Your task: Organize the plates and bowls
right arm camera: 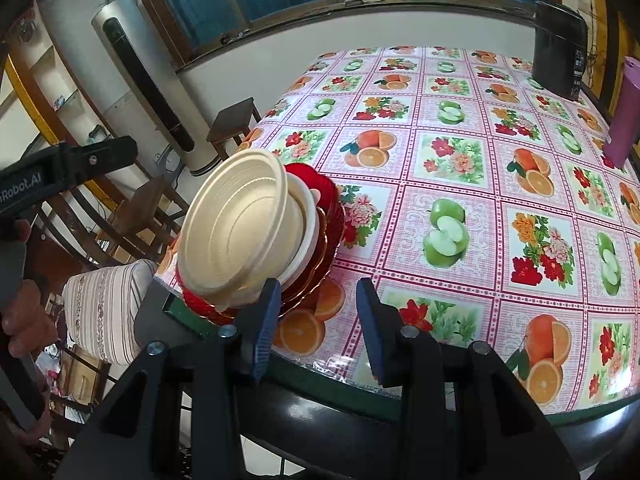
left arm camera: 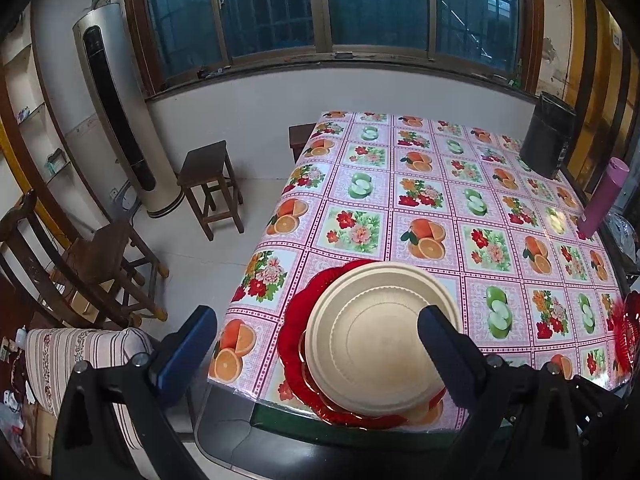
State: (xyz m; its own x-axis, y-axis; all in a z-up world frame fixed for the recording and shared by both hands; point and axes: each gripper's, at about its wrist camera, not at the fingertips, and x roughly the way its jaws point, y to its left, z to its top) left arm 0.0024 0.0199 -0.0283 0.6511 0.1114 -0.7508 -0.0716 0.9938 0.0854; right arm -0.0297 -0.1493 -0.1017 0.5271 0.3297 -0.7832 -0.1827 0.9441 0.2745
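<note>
Nearest to the lens, my left gripper (left arm camera: 320,344) stands with its blue-padded jaws spread wide and nothing pressed between them; the right finger (left arm camera: 444,344) overlaps the stack in view, but whether it touches I cannot tell. Below it, at the near left corner of the table with the glossy fruit-and-flower oilcloth (left arm camera: 460,184), sits the stack: a beige moulded-fibre bowl (left arm camera: 372,336) turned upside down on top, red scalloped plastic plates with gold rims (left arm camera: 296,320) underneath. From the right wrist view the same beige bowl (right arm camera: 236,228) rests on a white bowl (right arm camera: 308,216), and both on the red plates (right arm camera: 328,216). That stack lies close to the table edge.

My right gripper (right arm camera: 316,320) hangs over the near edge of the table, just right of the stack. Its jaws stand partly apart with only bare oilcloth between them; it grasps nothing. The left finger (right arm camera: 264,320) sits just beside the lowest red plate; contact cannot be confirmed.

At the right edge of the left wrist view, another red scalloped plate (left arm camera: 626,328) lies partly out of frame. Far right on the table: a black bin-shaped container (left arm camera: 548,136) and a purple cylindrical flask (left arm camera: 604,196). Left of the table, on the floor, stand a dark wooden stool (left arm camera: 210,184) and a white tower air conditioner (left arm camera: 116,112).
</note>
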